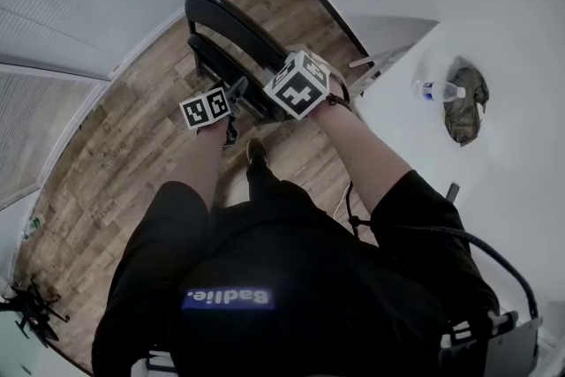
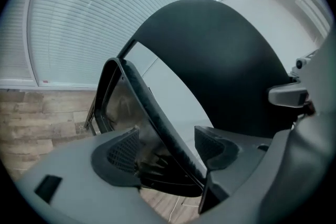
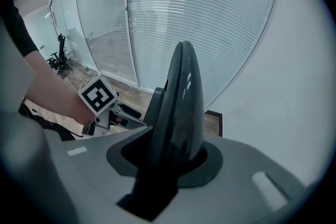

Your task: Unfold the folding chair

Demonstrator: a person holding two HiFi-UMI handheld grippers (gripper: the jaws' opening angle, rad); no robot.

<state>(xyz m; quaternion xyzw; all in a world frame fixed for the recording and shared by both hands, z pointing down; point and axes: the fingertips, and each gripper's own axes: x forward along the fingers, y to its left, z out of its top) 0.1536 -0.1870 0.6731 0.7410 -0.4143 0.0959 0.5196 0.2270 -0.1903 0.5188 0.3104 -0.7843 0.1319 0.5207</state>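
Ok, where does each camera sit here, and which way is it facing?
Head view: on the person's head, looking steeply down at the folding chair on the floor; torso, both forearms, left gripper and right gripper show.
Left gripper view: on the left gripper, looking along its open jaws, a chair edge between them; no body shows.
Right gripper view: on the right gripper, clamped on the backrest; a forearm shows.
Shared: head and right gripper views show the left gripper's marker cube.

The folding chair is black, the plank floor brown, marker cubes black-and-white.
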